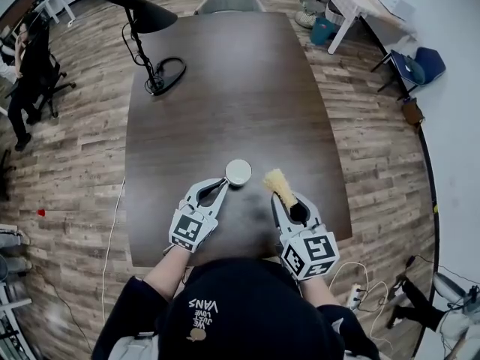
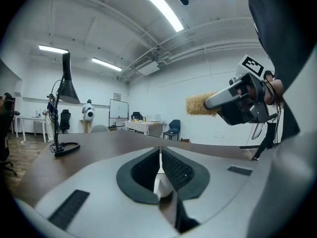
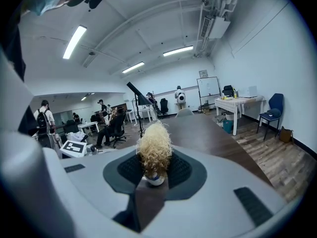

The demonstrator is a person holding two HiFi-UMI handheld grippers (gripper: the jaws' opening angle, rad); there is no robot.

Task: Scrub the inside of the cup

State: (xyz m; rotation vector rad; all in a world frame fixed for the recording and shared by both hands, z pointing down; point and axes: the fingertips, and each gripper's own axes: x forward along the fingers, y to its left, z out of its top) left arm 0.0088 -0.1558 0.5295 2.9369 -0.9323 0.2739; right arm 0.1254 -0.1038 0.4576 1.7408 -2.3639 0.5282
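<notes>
Steadying the cup (image 1: 238, 172) comes first. It stands upright on the dark table (image 1: 225, 88) near my edge, its white mouth open to the ceiling. My left gripper (image 1: 223, 184) has its jaws closed down on a thin white part of it, wall or handle I cannot tell. That is a narrow pinch, so I judge the cup could twist or tip once bristles push inside. I want its base flat on the wood and the pinch firm before any scrubbing.

The brush (image 1: 279, 186) is just beside the cup on its right, not in it. Its straw-coloured head points away from me, and its handle is clamped between the jaws of my right gripper (image 1: 291, 207). To do this well I should lift the bristle head over the rim, tilt it downward, and enter through the centre of the mouth rather than catching the lip. After that, short turning strokes against the inner wall, pressing toward the side my left jaws brace. The lamp (image 1: 142, 21) at the far end stands well apart and is no hindrance.
</notes>
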